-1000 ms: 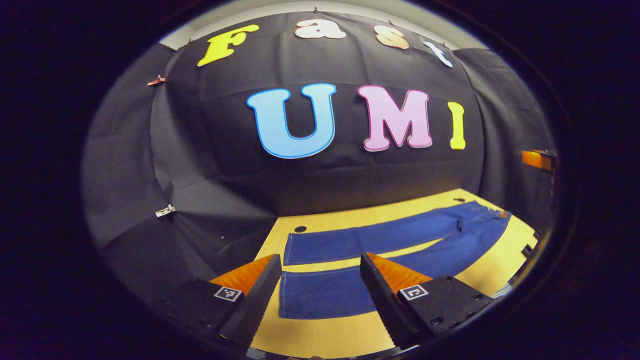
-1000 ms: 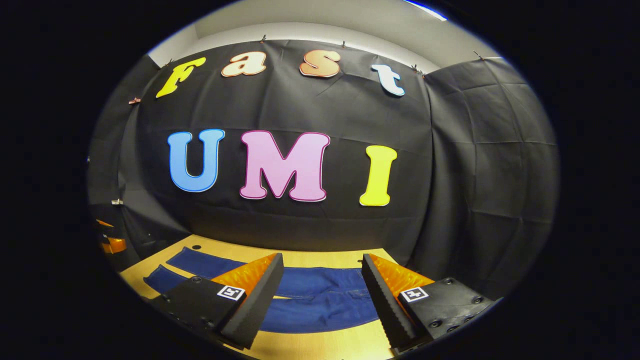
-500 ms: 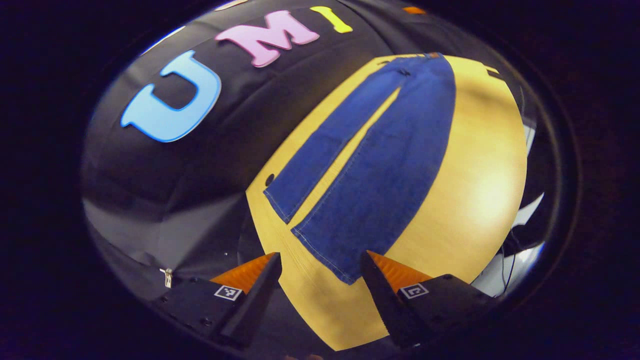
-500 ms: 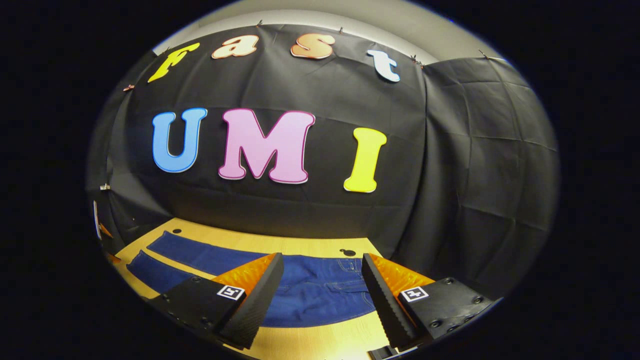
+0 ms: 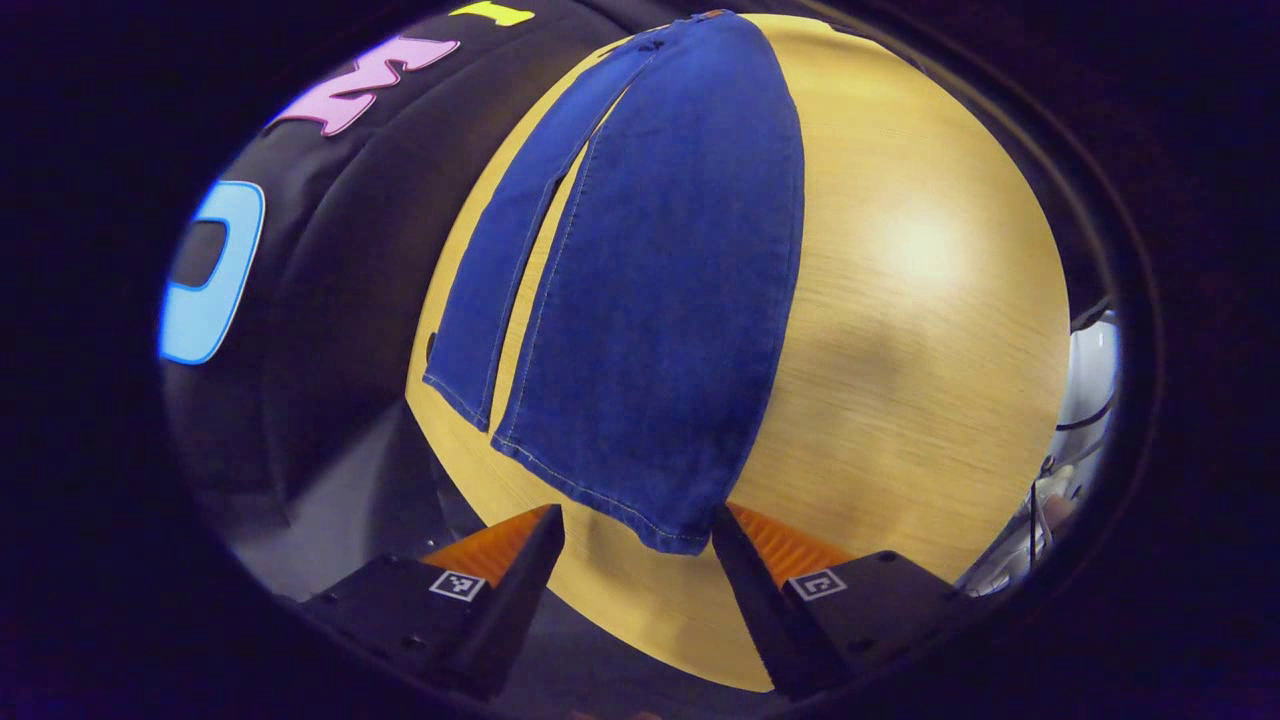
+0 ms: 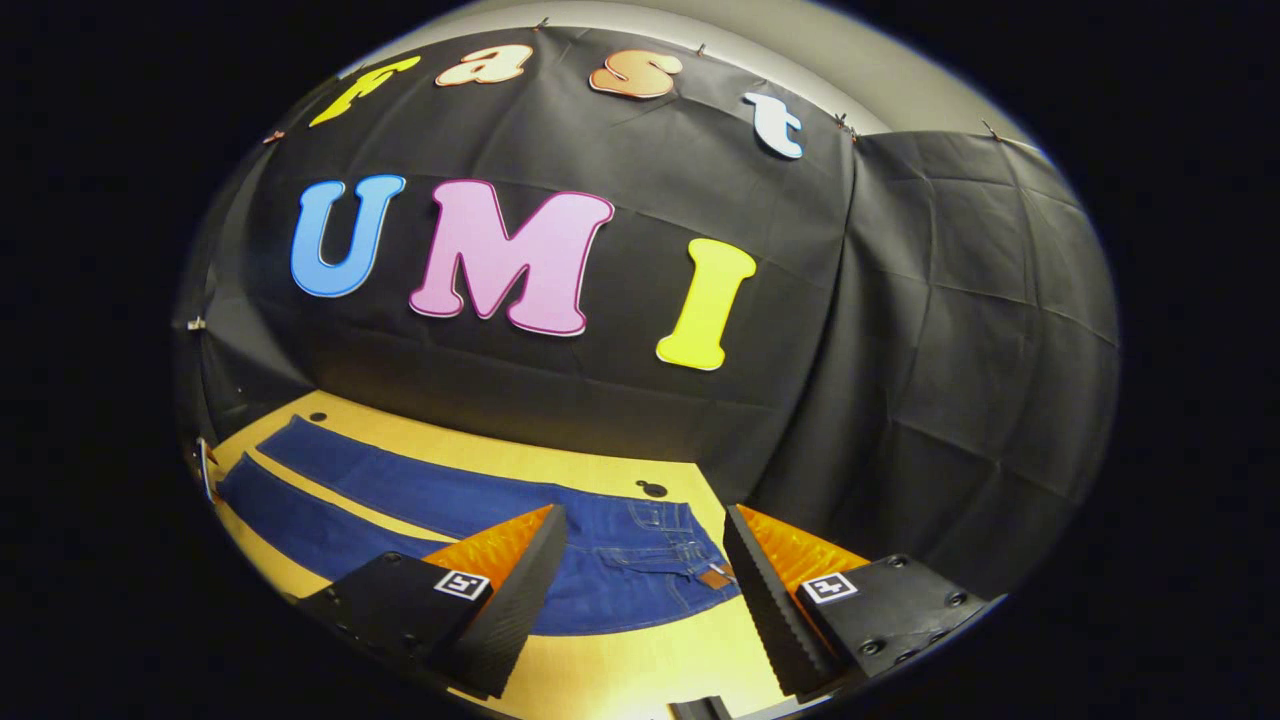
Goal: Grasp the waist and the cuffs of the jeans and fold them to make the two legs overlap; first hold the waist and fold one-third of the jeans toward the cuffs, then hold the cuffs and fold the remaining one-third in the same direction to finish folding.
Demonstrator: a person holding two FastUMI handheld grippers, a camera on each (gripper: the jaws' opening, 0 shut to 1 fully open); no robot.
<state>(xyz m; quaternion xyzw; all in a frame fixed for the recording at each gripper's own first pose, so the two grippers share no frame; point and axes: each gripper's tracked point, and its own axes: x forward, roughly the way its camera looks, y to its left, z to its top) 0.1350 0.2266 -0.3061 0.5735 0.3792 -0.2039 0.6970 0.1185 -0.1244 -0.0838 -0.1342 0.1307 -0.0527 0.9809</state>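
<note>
While both tongs, left tongs and right tongs, hung open, the jeans lay flat, soft, heavy denim; near cuff and waist looked the best holds.

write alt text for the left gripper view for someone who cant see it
Blue jeans lie flat on a wooden table, legs side by side with a narrow gap, running away from the camera. The left gripper hangs open above the nearer leg's cuff, not touching it.

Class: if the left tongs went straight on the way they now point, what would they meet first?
Probably the cuff of the nearer leg of the blue denim jeans, lying between the open left tongs; depth is unclear.
</note>
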